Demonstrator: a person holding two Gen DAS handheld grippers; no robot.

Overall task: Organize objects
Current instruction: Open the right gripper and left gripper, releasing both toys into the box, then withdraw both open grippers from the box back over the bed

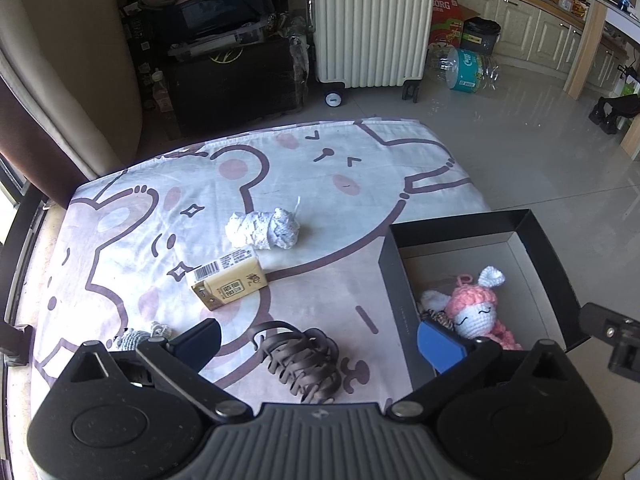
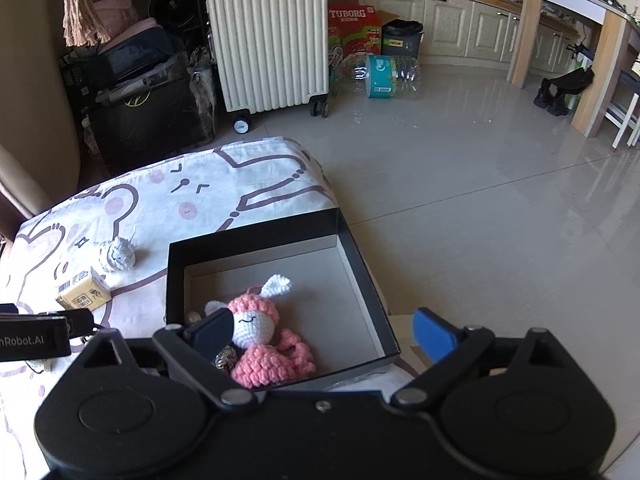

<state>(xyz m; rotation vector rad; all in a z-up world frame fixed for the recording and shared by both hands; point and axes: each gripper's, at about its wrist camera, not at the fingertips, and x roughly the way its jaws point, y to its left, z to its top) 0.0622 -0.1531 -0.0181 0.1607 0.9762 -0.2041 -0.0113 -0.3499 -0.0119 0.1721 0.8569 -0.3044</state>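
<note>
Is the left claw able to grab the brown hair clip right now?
Probably yes. The left claw is wide open and empty, and the hair clip lies on the sheet right between its fingers, with nothing on top of it.

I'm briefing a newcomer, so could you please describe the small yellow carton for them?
Start at the cartoon-print cloth beside the black box. Near its middle lies a yellow carton, flat, with a barcode; unlike the white crumpled wad behind it, it is rectangular.
</note>
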